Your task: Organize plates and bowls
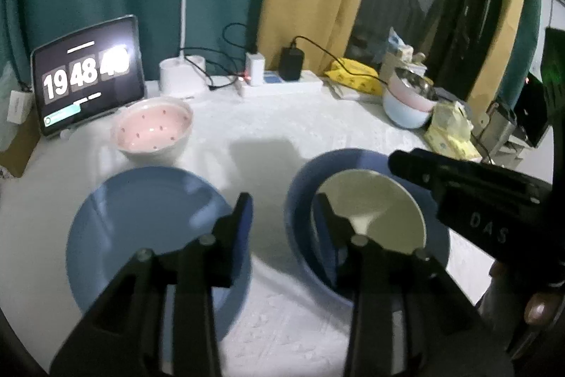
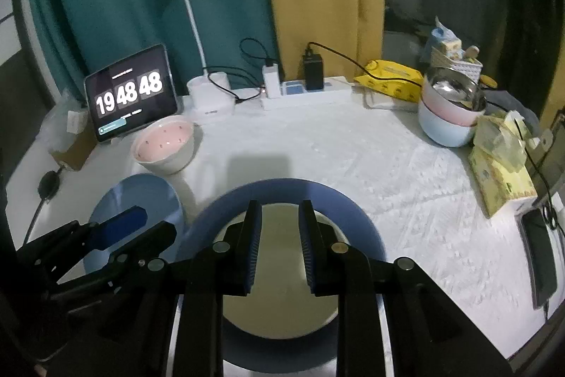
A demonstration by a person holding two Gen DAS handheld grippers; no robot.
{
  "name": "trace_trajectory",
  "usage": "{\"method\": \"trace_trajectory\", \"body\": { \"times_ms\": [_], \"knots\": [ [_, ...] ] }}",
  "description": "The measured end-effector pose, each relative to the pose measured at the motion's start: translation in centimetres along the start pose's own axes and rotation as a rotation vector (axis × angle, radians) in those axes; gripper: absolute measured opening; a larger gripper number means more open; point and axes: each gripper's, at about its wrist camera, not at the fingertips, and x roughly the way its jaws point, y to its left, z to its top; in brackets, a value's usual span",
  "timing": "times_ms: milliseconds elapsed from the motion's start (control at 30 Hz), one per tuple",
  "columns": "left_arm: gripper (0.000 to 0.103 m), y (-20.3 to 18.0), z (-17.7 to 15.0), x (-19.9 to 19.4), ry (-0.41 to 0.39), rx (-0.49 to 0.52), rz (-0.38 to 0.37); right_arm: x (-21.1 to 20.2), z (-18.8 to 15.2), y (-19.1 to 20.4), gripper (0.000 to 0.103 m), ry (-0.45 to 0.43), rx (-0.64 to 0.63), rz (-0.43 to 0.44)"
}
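Both grippers released – the right gripper (image 2: 279, 244) over the cream plate (image 2: 282, 299), the left gripper (image 1: 284, 228) – only its own view shows the gap – between blue plates.

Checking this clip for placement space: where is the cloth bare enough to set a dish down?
Bare cloth runs mid-table, bordered by the pink bowl, power strip, stacked bowls and blue bowl. Another patch lies right of the blue bowl, before the tissue box. The back and right edges are crowded.
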Motion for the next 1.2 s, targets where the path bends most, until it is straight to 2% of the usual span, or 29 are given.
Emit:
{"method": "trace_trajectory", "body": {
  "times_ms": [267, 1200],
  "knots": [
    [0.043, 3.0, 0.4, -0.7, -0.026, -0.041, 0.010, 0.9, 0.9, 2.8, 0.022, 0.007, -0.035, 0.013],
    [0.043, 13.6, 2.9, -0.3, -0.069, -0.129, 0.088, 6.3, 4.8, 11.1, 0.022, 0.042, -0.112, 0.066]
  ]
}}
